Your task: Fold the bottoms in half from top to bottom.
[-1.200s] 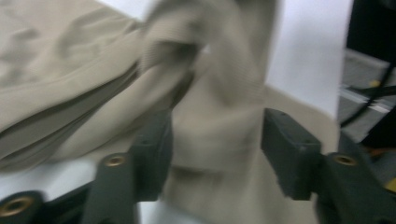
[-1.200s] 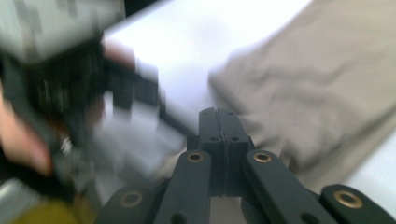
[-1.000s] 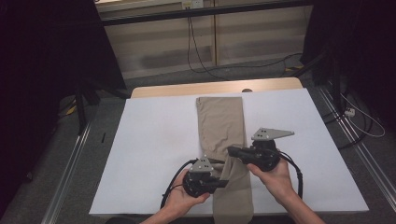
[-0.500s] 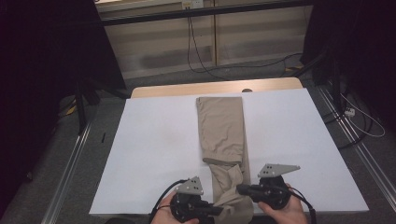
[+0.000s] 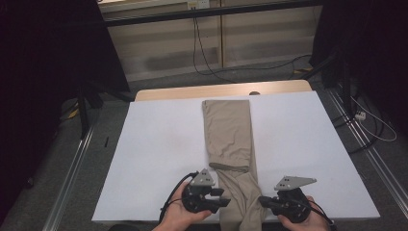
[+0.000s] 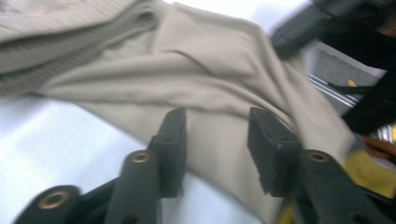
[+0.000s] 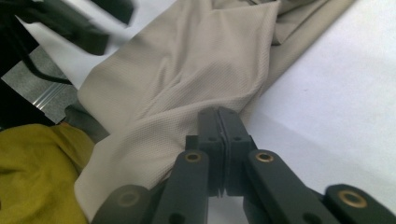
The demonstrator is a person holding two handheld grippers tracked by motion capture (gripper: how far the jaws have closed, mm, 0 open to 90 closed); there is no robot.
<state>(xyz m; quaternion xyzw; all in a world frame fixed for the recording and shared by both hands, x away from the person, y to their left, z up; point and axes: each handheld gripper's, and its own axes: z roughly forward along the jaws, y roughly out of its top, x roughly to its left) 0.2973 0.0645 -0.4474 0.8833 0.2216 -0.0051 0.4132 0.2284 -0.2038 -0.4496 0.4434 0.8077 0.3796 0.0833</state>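
Down the middle of the white surface (image 5: 159, 144) lie the folded beige trousers (image 5: 230, 137), a long strip from the upper centre of the frame to the bottom edge, its lower part rumpled and spilling over the near rim. At lower centre-left the left tool (image 5: 217, 202) sits in the person's hand just beside the cloth, jaws freshly parted after opening. At lower right the right tool (image 5: 262, 201) meets the fabric's right edge, pinching it.
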